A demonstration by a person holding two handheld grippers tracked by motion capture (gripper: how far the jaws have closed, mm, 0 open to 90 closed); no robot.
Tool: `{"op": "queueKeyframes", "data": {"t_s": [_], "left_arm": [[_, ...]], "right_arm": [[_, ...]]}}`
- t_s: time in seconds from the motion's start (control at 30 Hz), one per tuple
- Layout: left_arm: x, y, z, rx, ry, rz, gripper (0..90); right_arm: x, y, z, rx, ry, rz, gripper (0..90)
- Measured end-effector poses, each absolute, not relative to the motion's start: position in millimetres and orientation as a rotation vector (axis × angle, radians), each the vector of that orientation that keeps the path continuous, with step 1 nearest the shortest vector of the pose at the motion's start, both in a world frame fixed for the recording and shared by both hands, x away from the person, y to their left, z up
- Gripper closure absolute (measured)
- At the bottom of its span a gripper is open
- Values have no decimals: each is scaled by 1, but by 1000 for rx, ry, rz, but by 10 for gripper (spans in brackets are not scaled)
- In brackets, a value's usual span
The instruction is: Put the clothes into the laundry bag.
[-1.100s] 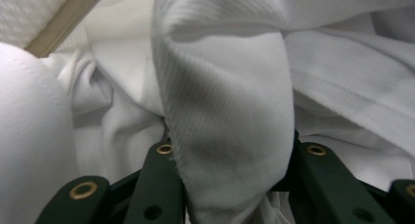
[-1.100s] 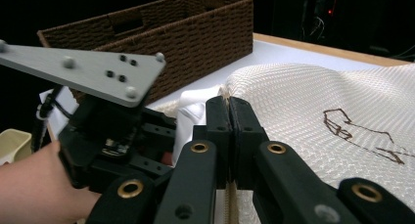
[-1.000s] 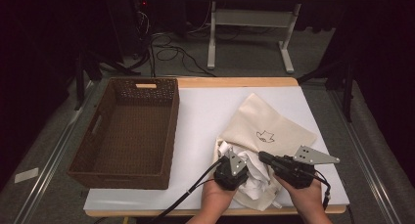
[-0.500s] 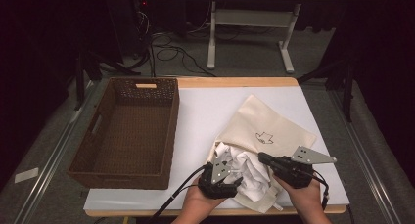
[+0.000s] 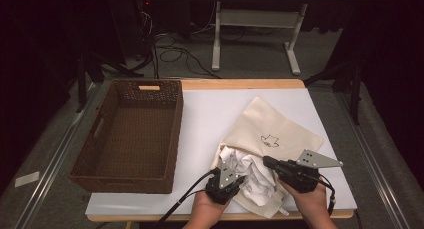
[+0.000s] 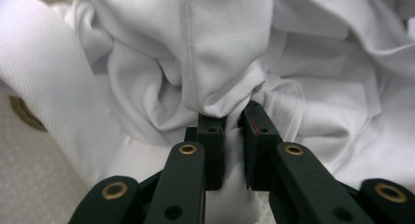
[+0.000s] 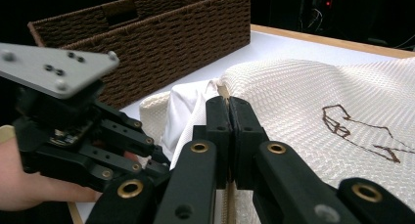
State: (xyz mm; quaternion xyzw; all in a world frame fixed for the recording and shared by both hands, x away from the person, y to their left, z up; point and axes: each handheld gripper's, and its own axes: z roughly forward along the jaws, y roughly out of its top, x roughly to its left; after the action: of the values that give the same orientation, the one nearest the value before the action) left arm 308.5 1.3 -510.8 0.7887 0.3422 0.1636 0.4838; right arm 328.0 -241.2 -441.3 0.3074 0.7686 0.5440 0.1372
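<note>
A cream mesh bag (image 5: 272, 124) with a small dark logo lies at the table's right. A crumpled white garment (image 5: 250, 169) spills from its near opening. My left gripper (image 5: 239, 178) sits at the garment's left side. In the left gripper view its jaws (image 6: 234, 119) have just been closing and now pinch a fold of the white garment (image 6: 215, 48). My right gripper (image 5: 266, 162) is shut on the bag's open edge. The right gripper view shows the right gripper (image 7: 228, 104) tight together over the bag (image 7: 303, 97), with the garment (image 7: 191, 111) and the left gripper (image 7: 154, 158) beside it.
A brown woven basket (image 5: 127, 176) stands empty on the left half of the white table cover (image 5: 220, 109). In the right gripper view the basket (image 7: 161, 43) is behind the left gripper. Beyond the table are cables and a metal stand on the floor.
My left gripper has shifted a little to the left and toward the near edge, and its jaws have closed on a fold of the white garment. The right gripper has stayed put.
</note>
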Motion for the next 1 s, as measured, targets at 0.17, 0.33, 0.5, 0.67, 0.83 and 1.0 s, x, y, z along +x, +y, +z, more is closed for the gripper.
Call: {"op": "queueKeyframes", "data": {"t_s": [0.17, 0.33, 0.5, 0.67, 0.83, 1.0], "left_arm": [[309, -7, -502, 1922, 807, 428, 800], [314, -18, -505, 1941, 817, 434, 798], [321, -32, -507, 1967, 829, 435, 794], [329, -40, -510, 1967, 843, 430, 786], [328, -36, -510, 1937, 816, 410, 714], [316, -16, -505, 1914, 805, 356, 435]], "right_arm": [[329, -242, -441, 889, 2214, 1588, 897], [329, -242, -439, 886, 2211, 1589, 897], [328, -242, -439, 886, 2210, 1595, 897], [328, -242, -439, 885, 2210, 1602, 897], [329, -246, -439, 889, 2204, 1600, 897], [329, -247, -440, 903, 2201, 1606, 897]]}}
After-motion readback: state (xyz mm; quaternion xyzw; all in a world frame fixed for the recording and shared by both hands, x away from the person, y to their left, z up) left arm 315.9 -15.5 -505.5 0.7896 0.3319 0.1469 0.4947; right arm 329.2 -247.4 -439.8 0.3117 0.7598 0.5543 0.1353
